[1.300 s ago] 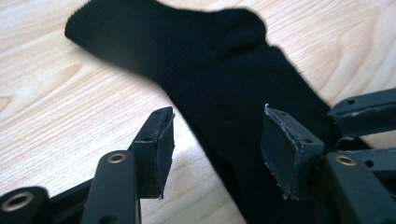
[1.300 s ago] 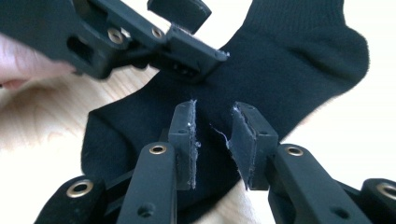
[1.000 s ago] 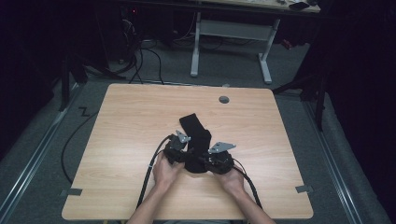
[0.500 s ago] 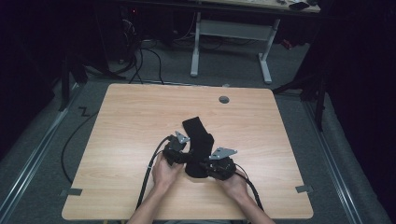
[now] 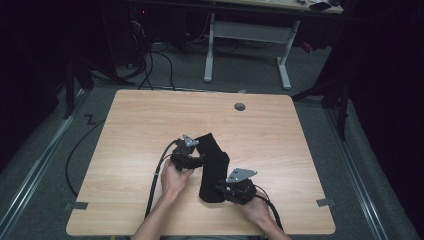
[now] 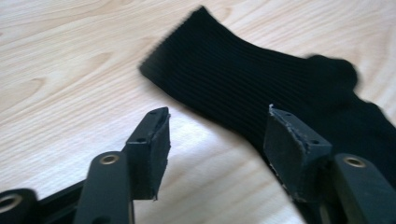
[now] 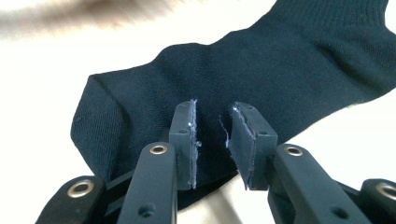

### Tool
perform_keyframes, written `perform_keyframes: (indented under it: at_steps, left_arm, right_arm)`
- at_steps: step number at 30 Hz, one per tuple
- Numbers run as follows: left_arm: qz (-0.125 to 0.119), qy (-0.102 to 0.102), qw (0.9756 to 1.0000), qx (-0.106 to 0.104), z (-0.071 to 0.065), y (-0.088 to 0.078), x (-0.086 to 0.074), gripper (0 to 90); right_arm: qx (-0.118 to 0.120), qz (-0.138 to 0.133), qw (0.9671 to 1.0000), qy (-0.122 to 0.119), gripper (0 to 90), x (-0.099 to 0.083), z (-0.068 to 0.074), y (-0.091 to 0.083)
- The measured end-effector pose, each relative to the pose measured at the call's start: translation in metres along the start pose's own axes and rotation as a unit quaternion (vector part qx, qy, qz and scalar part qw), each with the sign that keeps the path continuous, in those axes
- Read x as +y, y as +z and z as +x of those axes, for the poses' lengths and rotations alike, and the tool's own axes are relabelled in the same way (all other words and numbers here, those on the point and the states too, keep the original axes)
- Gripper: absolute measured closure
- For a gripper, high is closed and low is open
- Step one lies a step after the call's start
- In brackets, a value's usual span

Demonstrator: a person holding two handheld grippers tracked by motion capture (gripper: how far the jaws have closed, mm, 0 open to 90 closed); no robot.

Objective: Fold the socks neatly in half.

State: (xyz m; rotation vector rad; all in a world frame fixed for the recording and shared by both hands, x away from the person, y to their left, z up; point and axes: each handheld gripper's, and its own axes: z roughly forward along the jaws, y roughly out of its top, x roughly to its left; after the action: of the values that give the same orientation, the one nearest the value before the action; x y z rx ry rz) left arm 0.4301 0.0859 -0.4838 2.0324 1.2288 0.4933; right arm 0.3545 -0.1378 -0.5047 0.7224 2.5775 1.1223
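Left gripper (image 6: 215, 135): jaws wide apart and just been opening further, nothing pinched. In the left gripper view bare table wood shows between the two pads; the right-hand pad (image 6: 292, 144) sits at the edge of the black sock (image 6: 261, 79), whether touching or just above it I cannot tell. Ribbed cuff end of the sock lies ahead of the jaws, flat on the wood.

Right gripper (image 7: 212, 140): jaws drawn in to a narrow gap but not meeting. In the right gripper view the sock (image 7: 261, 60) lies under and beyond the pads, toe end rounded at the left of that view. No fold of fabric visibly caught in the gap; released, as far as the view shows. Blue-grey pad faces look frayed at the edges.

High view: sock (image 5: 212, 165) lies lengthwise on the light wooden table (image 5: 130, 125), toward the person's side, bent slightly at mid-length. Left gripper (image 5: 192, 156) is beside the far, cuff half, on the sock's left; right gripper (image 5: 227, 190) is at the near end, on the sock's right. Each gripper is held in a hand, left hand (image 5: 174, 177), right hand (image 5: 255, 207), with a black cable trailing back off the near table edge. Small round grommet (image 5: 240, 106) sits near the far edge, well apart from the sock.
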Motion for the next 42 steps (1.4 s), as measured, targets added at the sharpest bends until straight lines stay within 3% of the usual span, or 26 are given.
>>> perform_keyframes:
  at_steps: [3,6,9,11,15,18,21,26,29,39,42]
  left_arm:
    - [-0.006,-0.009,0.9999,0.005,0.007,0.003,0.001,40.7]
    - [0.006,-0.011,0.9999,0.012,0.013,0.007,0.003,43.0]
    - [0.003,-0.019,0.9998,0.006,0.016,0.010,0.008,45.2]
    - [-0.017,-0.029,0.9994,0.003,0.018,0.012,0.010,46.7]
    - [-0.005,-0.039,0.9992,0.006,0.023,0.020,0.017,45.5]
    - [-0.011,-0.045,0.9989,0.008,0.024,0.023,0.025,44.1]
    - [-0.016,-0.043,0.9989,0.006,0.023,0.027,0.030,43.1]
    - [0.000,-0.054,0.9985,-0.007,0.026,0.037,0.031,44.1]
    - [0.008,-0.061,0.9981,-0.010,0.027,0.040,0.030,49.0]
    - [0.027,-0.039,0.9988,0.009,0.022,0.046,0.034,56.7]
    - [0.026,-0.034,0.9991,0.000,0.022,0.047,0.034,63.6]
  right_arm:
    - [0.009,-0.004,1.0000,-0.001,70.1,-0.001,0.004,-0.002]
    - [0.000,-0.015,0.9999,0.000,70.0,0.002,0.003,-0.004]
    - [-0.013,-0.028,0.9991,0.028,70.6,0.004,-0.004,-0.004]
    - [-0.028,-0.028,0.9983,0.042,71.2,0.006,-0.011,-0.002]
    - [-0.050,-0.029,0.9969,0.053,71.9,0.010,-0.021,0.003]
    - [-0.046,-0.015,0.9966,0.066,71.9,0.008,-0.025,0.010]
    - [-0.050,-0.013,0.9973,0.053,72.1,0.007,-0.024,0.010]
    - [-0.050,-0.018,0.9975,0.047,72.0,0.005,-0.023,0.010]
    - [-0.049,-0.022,0.9975,0.046,72.1,0.004,-0.023,0.010]
    - [-0.049,-0.023,0.9973,0.050,71.9,0.004,-0.023,0.010]
    - [-0.049,-0.023,0.9973,0.049,71.3,0.004,-0.023,0.010]
